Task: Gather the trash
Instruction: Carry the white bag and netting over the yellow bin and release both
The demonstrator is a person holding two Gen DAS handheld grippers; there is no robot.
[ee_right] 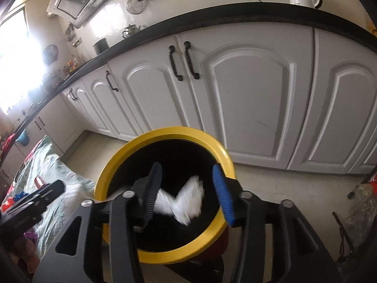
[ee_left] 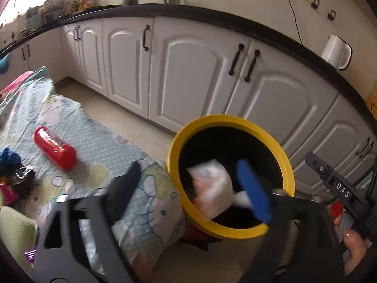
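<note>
My left tool (ee_left: pixel 188 184) stands apart above the yellow-rimmed bin (ee_left: pixel 232 120), a blurred white packet (ee_left: pixel 209 184) loose between its fingers. My right tool (ee_right: pixel 187 193) is apart too, blurred white paper (ee_right: pixel 186 200) between its fingers, over the bin. A red can (ee_left: pixel 55 147) lies on the patterned bed (ee_left: pixel 99 146) beside it.

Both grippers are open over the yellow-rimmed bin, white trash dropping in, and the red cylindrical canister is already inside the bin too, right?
Not quite. The red cylindrical canister is not in the yellow-rimmed bin; the left wrist view shows it lying on the patterned cloth beside it. The rest holds: left gripper and right gripper are open over the bin, with blurred white trash below them.
</note>
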